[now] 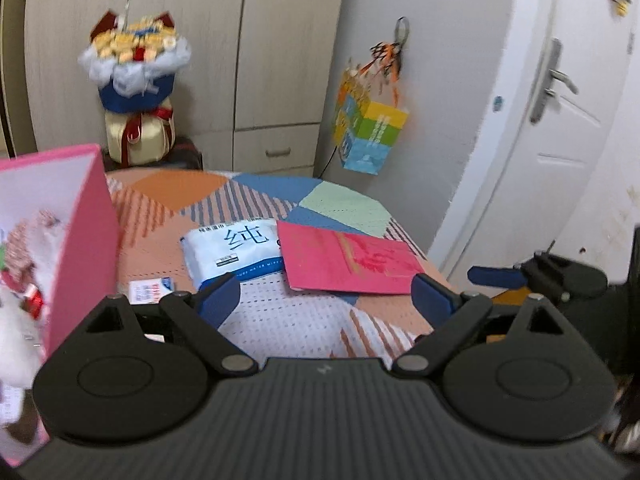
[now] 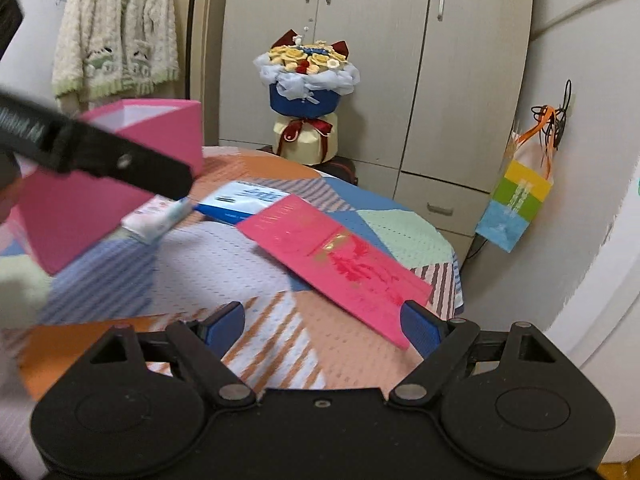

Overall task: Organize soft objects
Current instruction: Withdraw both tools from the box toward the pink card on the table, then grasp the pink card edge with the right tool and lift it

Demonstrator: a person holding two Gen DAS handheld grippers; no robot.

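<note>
Ahead of the left gripper (image 1: 326, 294), whose fingers stood spread and empty, lay a white-and-blue wipes pack (image 1: 230, 250) and a red envelope (image 1: 348, 264) on the patterned cover (image 1: 280, 320). Beside the right gripper (image 2: 324, 322), also spread, the envelope's corner reached its right finger (image 2: 420, 326).

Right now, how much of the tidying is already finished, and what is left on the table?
Nothing looks put away yet. The red envelope, the blue-white tissue pack and the small packet all lie loose on the patterned tablecloth beside the pink box. In hand: nothing; the left hand-held gripper and right hand-held gripper are both open and empty. All three items remain.
</note>
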